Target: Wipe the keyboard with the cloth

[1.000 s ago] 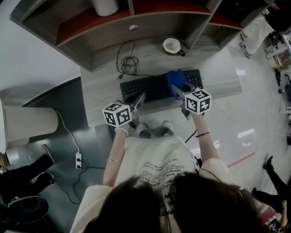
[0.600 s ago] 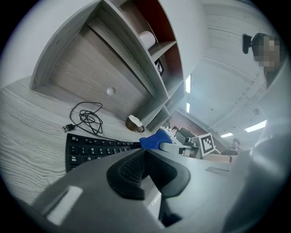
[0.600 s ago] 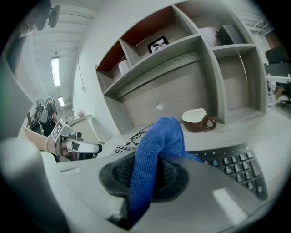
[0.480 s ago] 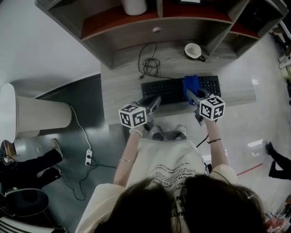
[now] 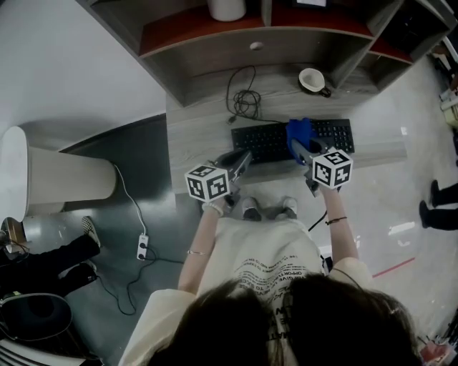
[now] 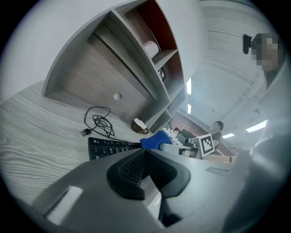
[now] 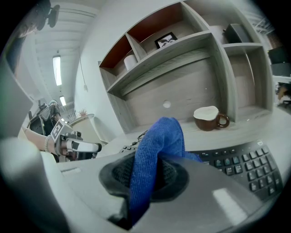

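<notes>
A black keyboard [image 5: 293, 140] lies along the front of the grey wooden desk [image 5: 200, 132]; it also shows in the left gripper view as a keyboard [image 6: 109, 148] and in the right gripper view as a keyboard [image 7: 241, 161]. My right gripper [image 5: 297, 149] is shut on a blue cloth [image 5: 299, 131], held over the keyboard's middle-right keys. The cloth [image 7: 152, 159] bulges out between the jaws. My left gripper [image 5: 240, 161] hangs at the keyboard's left front corner, jaws shut with nothing between them.
A coiled black cable [image 5: 245, 100] lies behind the keyboard. A brown-and-white mug [image 5: 313, 81] stands at the back right under the shelves [image 5: 215, 36]. A white roll [image 5: 226, 8] sits on a shelf. Power strip [image 5: 142, 247] and cord lie on the floor at left.
The head view has shifted, so the desk sits further right and lower in the picture. Both grippers keep their places relative to the keyboard; the cloth stays over the same keys.
</notes>
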